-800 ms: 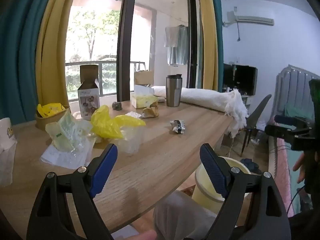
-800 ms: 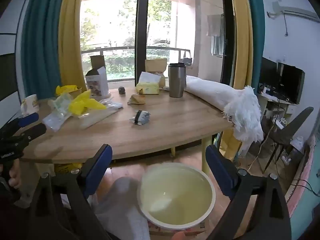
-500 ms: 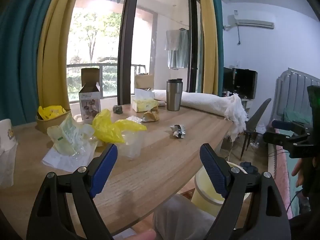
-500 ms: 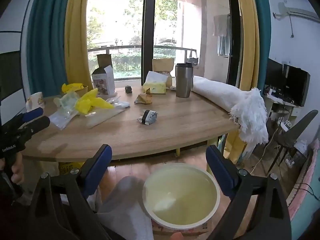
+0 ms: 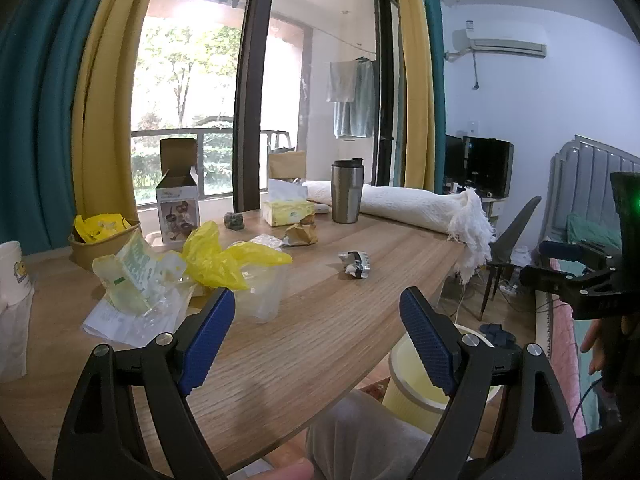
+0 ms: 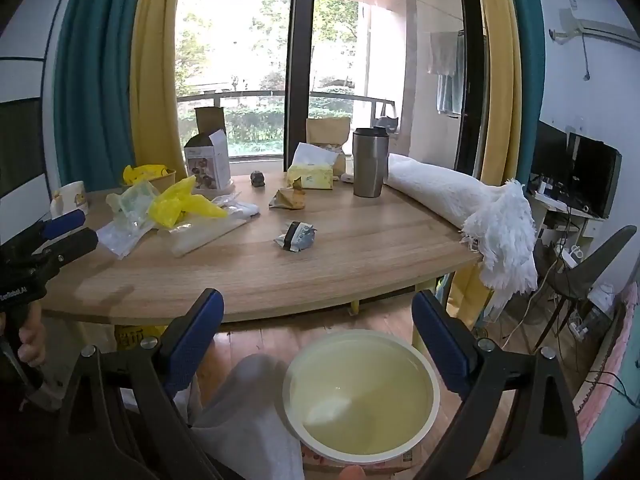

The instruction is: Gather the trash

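Both sets of fingers are spread fully wide, nothing gripped or touched: the left gripper [image 5: 316, 332] is held over the wooden surface [image 5: 320, 320], the right gripper [image 6: 318, 332] above the pale yellow bin [image 6: 360, 400]. The crumpled wrapper [image 6: 296, 236] is left lying mid-surface, well apart from both.

The bin [image 5: 420, 396] is half hidden behind the surface [image 5: 320, 340] edge and a gripper finger in the left view. Cup [image 5: 12, 264] at far left is cut off by the frame. Print on the box [image 5: 178, 210] is too small to read.
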The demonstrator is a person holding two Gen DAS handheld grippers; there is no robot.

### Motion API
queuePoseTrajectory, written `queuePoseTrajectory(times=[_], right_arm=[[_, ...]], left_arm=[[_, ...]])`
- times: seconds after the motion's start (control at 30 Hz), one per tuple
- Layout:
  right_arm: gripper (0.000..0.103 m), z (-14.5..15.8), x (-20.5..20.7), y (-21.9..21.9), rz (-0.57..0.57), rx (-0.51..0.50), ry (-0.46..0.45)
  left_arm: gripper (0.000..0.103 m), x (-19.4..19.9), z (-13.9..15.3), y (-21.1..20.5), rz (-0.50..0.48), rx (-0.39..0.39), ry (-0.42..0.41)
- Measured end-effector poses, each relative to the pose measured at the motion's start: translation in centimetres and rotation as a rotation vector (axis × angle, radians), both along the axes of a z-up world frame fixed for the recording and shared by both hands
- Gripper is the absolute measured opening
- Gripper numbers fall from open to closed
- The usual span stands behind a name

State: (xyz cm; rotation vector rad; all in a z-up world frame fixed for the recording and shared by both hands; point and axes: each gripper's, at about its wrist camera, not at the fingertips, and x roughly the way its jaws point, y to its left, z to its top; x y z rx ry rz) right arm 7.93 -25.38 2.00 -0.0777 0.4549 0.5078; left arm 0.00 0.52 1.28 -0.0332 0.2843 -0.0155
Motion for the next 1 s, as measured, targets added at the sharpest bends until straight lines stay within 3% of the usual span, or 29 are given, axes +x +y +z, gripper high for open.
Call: queuePoseTrajectory(times=[1.0], right_arm=[[0.094,-0.1,-0.29,0.28,0.016,-0.002,-0.002]], left_arm=[[0.087,-0.26,-0.31,-0.24,-0.051,-0.009,0.003]])
